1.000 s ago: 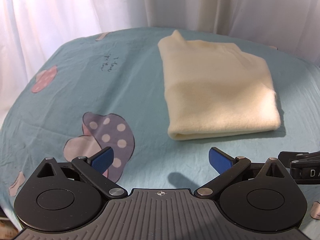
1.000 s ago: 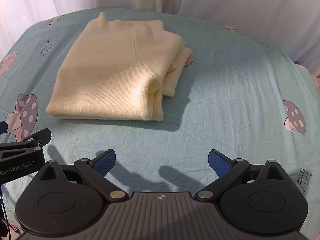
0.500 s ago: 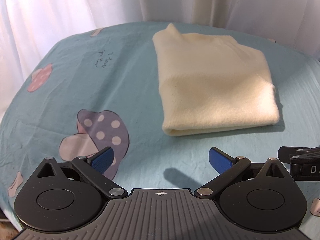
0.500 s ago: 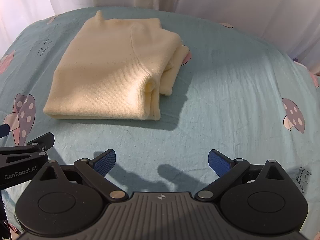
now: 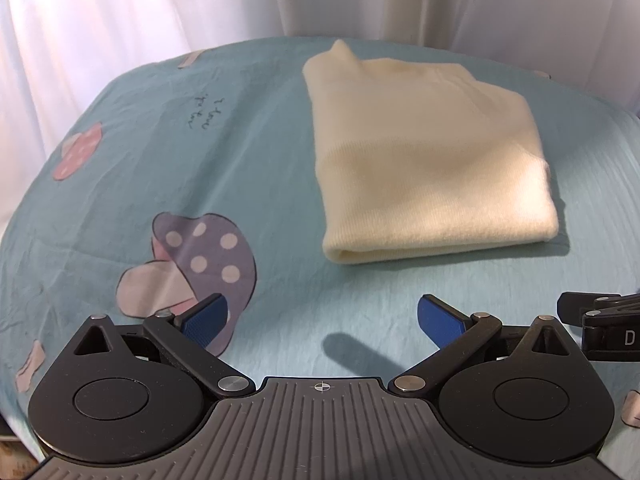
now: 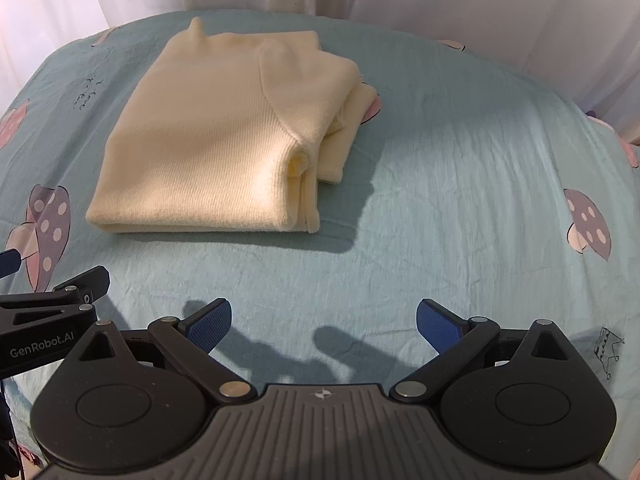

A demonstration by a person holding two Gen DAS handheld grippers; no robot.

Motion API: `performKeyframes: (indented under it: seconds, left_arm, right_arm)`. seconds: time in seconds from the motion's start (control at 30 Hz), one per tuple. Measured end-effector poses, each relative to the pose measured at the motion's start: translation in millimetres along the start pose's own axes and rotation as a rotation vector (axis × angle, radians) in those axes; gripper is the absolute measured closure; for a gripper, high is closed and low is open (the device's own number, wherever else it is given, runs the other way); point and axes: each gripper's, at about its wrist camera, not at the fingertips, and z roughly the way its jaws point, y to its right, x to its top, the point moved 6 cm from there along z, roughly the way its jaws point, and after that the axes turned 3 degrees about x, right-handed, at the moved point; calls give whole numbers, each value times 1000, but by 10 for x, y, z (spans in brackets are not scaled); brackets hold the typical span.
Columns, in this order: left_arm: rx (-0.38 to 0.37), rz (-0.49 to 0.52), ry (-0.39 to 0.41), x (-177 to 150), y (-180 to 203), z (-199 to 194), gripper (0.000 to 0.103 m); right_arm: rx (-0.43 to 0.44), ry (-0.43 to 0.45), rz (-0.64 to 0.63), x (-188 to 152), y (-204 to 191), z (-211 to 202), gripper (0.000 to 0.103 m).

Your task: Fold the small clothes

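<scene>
A cream knit garment [image 5: 432, 160] lies folded into a rectangle on the teal sheet, its folded edge nearest me; the same garment [image 6: 224, 140] shows layered ends on its right side in the right wrist view. My left gripper [image 5: 322, 320] hovers open in front of it, with nothing between its blue pads. My right gripper [image 6: 324, 322] is also open and empty, standing off the garment's near right corner. The left gripper's black body [image 6: 44, 316] shows at the left edge of the right wrist view.
The teal bedsheet [image 6: 460, 200] with mushroom prints [image 5: 200, 256] covers a rounded surface. White curtains [image 5: 120, 20] hang close behind its far edge. Bare sheet stretches to the right of the garment and on its left.
Both grippers have drawn back slightly from the folded garment, which sits a little farther off in each view. The garment itself has not moved and both grippers stay open.
</scene>
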Motion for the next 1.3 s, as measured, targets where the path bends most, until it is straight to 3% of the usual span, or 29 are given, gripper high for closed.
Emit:
performKeyframes:
  seconds: [1.3]
  left_arm:
    - [-10, 4, -20, -5, 56, 47, 0]
  right_arm:
    - [5, 10, 13, -6, 62, -22, 4]
